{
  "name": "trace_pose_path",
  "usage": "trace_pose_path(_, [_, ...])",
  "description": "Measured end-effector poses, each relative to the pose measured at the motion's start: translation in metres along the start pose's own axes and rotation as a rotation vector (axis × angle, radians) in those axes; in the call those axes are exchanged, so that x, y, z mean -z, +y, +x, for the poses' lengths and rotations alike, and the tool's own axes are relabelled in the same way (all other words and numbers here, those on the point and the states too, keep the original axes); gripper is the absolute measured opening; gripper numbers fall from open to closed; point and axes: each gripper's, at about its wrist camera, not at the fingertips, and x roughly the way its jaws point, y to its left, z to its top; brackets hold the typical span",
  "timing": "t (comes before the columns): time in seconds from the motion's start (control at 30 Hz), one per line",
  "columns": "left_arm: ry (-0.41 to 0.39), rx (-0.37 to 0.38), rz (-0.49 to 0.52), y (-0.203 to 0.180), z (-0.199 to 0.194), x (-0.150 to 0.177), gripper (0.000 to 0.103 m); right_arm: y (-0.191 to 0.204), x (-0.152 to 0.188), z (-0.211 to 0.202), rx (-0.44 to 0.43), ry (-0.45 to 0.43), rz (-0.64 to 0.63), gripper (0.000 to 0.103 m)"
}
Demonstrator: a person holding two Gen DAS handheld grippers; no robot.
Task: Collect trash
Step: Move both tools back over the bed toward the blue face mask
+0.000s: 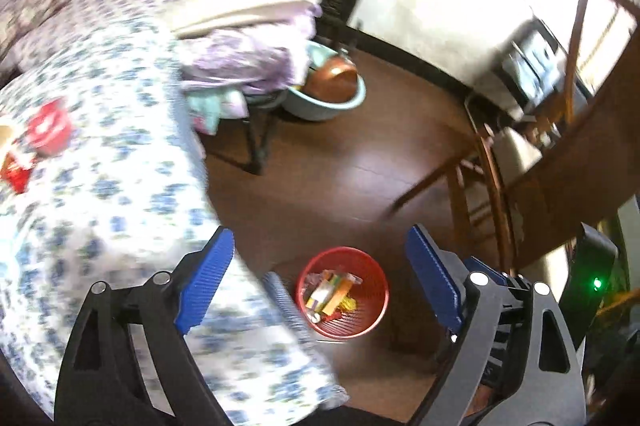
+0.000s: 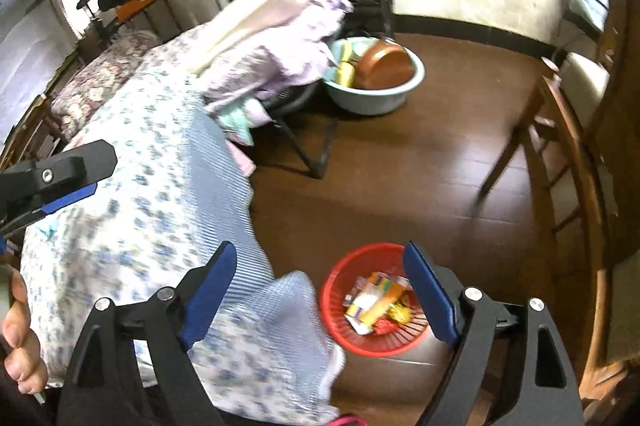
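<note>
Both grippers, left gripper [image 1: 320,274] and right gripper [image 2: 320,290], are held above the red basket [image 1: 372,300] on the floor, jaws wide and empty. Wrappers [image 2: 378,302] lie inside it; red packets [image 1: 48,128] remain on the bed [image 1: 120,162], presumably uncollected.

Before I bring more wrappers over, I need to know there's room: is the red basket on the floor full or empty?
Partly filled. The red basket holds a few wrappers on its bottom, its walls bare above them.

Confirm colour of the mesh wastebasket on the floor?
Red; the round plastic mesh wastebasket holding wrappers shows best in the right wrist view.
</note>
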Motion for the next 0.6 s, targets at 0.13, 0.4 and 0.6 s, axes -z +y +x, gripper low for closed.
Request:
trace_pose_path(0.13, [-0.041, -0.063, -0.071, 0.049, -0.030, -0.003, 0.086, 0.051, -0.013, -0.006, -0.046, -0.040, -0.044, 0.089])
trace_pose_path(0.4, [-0.103, -0.175, -0.205, 0.138, -0.080, 0.002, 0.089, 0.140, -0.020, 0.009, -0.125, -0.048, -0.082, 0.091])
trace_pose_path(0.6, [-0.127, -0.240, -0.289, 0.195, -0.102, 0.007, 0.090, 0.182, -0.016, 0.029, -0.161, -0.018, -0.092, 0.091])
